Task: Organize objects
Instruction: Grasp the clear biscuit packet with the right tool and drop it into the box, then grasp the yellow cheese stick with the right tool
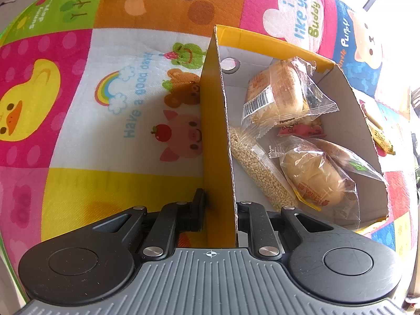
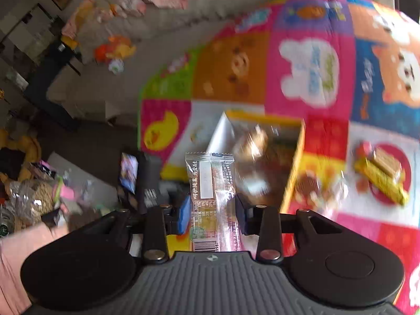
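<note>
A yellow cardboard box (image 1: 214, 120) stands open on the cartoon play mat (image 1: 78, 99). It holds wrapped buns (image 1: 278, 94), a second bun pack (image 1: 315, 176) and a long pack of grains (image 1: 260, 168). My left gripper (image 1: 220, 210) is shut on the box's near left wall. In the right wrist view, my right gripper (image 2: 213, 211) is shut on a clear snack packet (image 2: 211, 183) and holds it in the air, above and short of the box (image 2: 296, 152), which looks blurred.
Yellow snack bars (image 2: 380, 178) lie on the mat right of the box; one also shows in the left wrist view (image 1: 382, 139). A heap of packets (image 2: 34, 197) and a dark device (image 2: 136, 173) lie on the floor at left. Toys (image 2: 115, 50) lie further back.
</note>
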A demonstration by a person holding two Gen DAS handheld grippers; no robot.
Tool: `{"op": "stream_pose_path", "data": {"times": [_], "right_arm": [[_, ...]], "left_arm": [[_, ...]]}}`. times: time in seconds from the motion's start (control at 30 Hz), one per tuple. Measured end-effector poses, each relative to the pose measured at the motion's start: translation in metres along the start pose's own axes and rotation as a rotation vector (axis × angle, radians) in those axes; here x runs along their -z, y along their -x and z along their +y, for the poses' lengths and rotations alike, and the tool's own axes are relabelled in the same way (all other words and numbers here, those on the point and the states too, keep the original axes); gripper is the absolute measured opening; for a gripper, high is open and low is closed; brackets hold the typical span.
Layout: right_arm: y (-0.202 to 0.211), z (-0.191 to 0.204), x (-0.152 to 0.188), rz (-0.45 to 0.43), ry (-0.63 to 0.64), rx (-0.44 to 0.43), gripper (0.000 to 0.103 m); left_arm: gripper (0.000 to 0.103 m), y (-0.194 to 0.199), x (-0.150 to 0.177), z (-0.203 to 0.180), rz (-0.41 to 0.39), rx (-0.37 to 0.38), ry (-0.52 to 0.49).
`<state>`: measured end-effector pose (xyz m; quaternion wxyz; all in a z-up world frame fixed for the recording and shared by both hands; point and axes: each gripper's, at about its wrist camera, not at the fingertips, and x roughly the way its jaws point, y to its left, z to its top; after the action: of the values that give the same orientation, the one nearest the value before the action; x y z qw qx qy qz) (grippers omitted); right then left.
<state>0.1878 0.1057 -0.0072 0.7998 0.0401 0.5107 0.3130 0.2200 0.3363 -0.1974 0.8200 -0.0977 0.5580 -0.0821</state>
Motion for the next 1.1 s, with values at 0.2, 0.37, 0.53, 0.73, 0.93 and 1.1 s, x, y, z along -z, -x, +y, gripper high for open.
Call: {"op": "stream_pose_path", "data": {"times": [0.2,0.37,0.53,0.73,0.93,1.1], "right_arm": [[-0.013,0.022,-0.034,-0.115,0.069,0.003,0.046],[-0.022,0.028,-0.035,-0.108,0.117,0.019,0.05],[-0.031,0.016,-0.022,-0.059,0.088,0.056,0.05],[-0.039,-0.015,0.001,-0.001,0.04,0.132,0.05],[-0.051,-0.06,0.018,0.063,-0.041,0.237,0.052],[-0.059,-0.094,0.031,0.092,-0.107,0.311,0.052]], "left_arm": [[0.019,0.001,0.0,0.001,-0.007,0.009,0.008],[0.02,0.001,0.0,0.003,-0.012,0.017,0.01],[0.02,0.001,0.001,0.003,-0.013,0.018,0.01],[0.02,0.001,0.0,0.002,-0.009,0.014,0.005],[0.02,0.001,0.0,0.001,-0.004,0.006,-0.001],[0.02,0.002,0.0,0.0,-0.003,0.002,0.003]]}}
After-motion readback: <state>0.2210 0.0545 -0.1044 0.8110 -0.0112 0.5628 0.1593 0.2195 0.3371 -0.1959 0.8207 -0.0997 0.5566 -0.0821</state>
